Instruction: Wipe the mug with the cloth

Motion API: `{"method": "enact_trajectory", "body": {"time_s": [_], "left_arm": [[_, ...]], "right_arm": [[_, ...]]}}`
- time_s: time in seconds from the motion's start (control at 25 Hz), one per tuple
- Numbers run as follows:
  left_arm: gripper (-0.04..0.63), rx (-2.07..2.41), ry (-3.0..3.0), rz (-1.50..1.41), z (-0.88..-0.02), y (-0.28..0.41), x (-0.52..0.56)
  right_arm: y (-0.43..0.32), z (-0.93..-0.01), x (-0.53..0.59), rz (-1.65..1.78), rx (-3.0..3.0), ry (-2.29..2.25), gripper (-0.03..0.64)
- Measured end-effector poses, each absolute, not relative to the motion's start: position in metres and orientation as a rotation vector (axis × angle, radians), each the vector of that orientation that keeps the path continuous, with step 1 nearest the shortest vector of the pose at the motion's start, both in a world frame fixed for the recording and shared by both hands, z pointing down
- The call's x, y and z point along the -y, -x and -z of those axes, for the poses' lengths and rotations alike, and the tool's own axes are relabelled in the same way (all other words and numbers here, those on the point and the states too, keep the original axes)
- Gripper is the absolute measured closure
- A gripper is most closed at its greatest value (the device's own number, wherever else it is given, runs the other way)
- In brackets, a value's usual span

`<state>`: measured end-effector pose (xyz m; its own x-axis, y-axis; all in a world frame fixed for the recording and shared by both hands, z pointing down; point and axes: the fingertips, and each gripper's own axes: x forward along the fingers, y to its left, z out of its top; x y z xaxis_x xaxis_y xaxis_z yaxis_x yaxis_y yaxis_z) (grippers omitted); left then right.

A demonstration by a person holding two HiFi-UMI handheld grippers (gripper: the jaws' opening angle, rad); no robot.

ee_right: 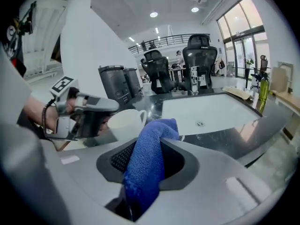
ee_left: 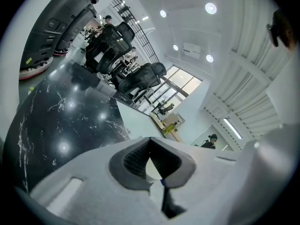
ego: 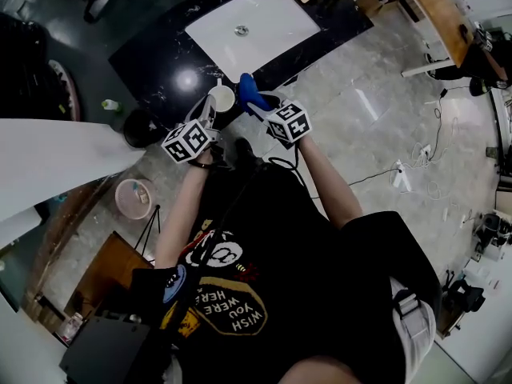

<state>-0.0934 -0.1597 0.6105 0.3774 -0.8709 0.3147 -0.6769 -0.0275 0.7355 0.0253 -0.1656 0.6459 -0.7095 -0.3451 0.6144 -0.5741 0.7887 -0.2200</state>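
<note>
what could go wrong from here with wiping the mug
1. The left gripper holds the white mug by one side only, near the black counter's edge; a firm wipe could twist it loose and drop it.
2. Only a short tip of the blue cloth sticks out past the right gripper, so its hard jaws may knock the mug.

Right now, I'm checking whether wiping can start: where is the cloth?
The blue cloth is clamped in the right hand-held gripper, just right of the white mug in the right gripper view, above the black counter.
</note>
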Motion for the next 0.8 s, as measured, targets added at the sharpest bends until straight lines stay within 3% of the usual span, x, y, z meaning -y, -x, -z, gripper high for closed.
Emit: {"method": "enact_trajectory", "body": {"time_s": [0.12,0.2,0.36,0.44,0.52,0.8], "left_arm": [[0.592,1.382,-1.762,0.295,-0.607,0.100,0.159],[0.592,1.393,-1.767,0.270,-0.606,0.103,0.158],[0.592,1.433,-1.877,0.092,-0.589,0.106,0.150],[0.592,1.477,-1.965,-0.010,-0.577,0.109,0.146],[0.591,1.527,-2.029,-0.091,-0.569,0.111,0.143],[0.591,1.678,-2.146,-0.225,-0.550,0.116,0.133]], "right_arm": [[-0.016,-0.669,0.183,-0.493,2.313,-0.687,0.475],[-0.014,-0.677,0.184,-0.500,2.285,-0.696,0.359],[-0.028,-0.627,0.186,-0.556,2.439,-0.892,0.350],[-0.038,-0.596,0.188,-0.512,2.502,-1.004,0.445],[-0.044,-0.577,0.185,-0.415,2.517,-1.074,0.603],[-0.049,-0.567,0.173,-0.367,2.486,-1.154,0.615]]}}
